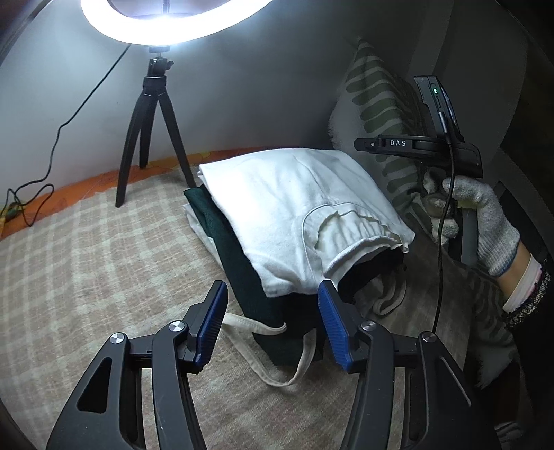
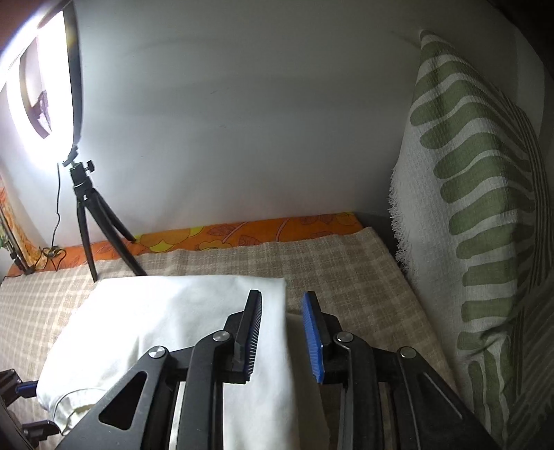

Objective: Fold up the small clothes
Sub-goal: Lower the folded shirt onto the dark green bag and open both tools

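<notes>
While both tools [image 1: 273,318] [image 2: 281,337] gape empty, folded white garment [image 1: 297,214], waistband toward the camera.

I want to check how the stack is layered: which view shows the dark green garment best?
The left wrist view: the dark green garment shows plainly under the folded white garment. The right wrist view shows only the white one; the green is hidden.

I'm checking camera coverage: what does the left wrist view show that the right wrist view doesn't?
Only the left wrist view shows the dark green garment under the white garment, a cream strap, and the gloved hand. Only the right wrist view shows the whole green-patterned pillow. Both share the white garment, ring light, tripod and checked blanket.
</notes>
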A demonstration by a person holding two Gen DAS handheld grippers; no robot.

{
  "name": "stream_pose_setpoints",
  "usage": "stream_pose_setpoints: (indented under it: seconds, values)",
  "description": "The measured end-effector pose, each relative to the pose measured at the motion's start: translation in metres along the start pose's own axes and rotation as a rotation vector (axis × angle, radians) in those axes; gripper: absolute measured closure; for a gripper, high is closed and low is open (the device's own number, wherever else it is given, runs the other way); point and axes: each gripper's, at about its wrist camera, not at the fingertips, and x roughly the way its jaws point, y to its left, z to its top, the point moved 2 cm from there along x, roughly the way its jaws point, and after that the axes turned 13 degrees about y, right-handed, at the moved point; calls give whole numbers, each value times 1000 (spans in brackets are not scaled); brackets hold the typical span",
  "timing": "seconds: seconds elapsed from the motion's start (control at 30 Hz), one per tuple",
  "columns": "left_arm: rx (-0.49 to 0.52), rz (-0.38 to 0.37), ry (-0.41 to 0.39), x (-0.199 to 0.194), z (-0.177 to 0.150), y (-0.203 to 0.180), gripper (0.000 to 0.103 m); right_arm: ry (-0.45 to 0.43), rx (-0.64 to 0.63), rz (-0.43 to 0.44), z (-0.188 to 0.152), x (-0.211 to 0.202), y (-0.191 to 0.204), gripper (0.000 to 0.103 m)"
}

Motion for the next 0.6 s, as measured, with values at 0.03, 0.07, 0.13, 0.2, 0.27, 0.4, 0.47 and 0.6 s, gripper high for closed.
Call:
stream_pose_setpoints:
  seconds: [0.03, 0.07, 0.13, 0.2, 0.27, 0.4, 0.47, 0.6]
  values:
    - [-1, 5, -3, -3, -1, 0, 50, -1, 3, 3, -1, -2, 1, 75]
    - [1, 15, -6, -7, -4, 0, 50, -1, 3, 9, -3, -3, 3, 75]
    - [8, 34, -16, -15, -9, -1, 50, -7, 3, 6, -9, -9, 6, 74]
    - [17, 49, -24, -22, -11, -3, 49, -13, 9, 19, -14, -14, 9, 71]
    - [33, 68, -36, -29, -15, -7, 45, -27, 18, 20, -20, -20, 11, 60]
    - [57, 94, -70, -48, -22, -15, 39, -43, 19, 15, -33, -37, 20, 56]
    - [62, 101, -85, -58, -27, -18, 33, -54, 17, 9, -40, -46, 26, 50]
    - [69, 113, -115, -79, -37, -23, 29, -78, 24, 19, -51, -67, 37, 38]
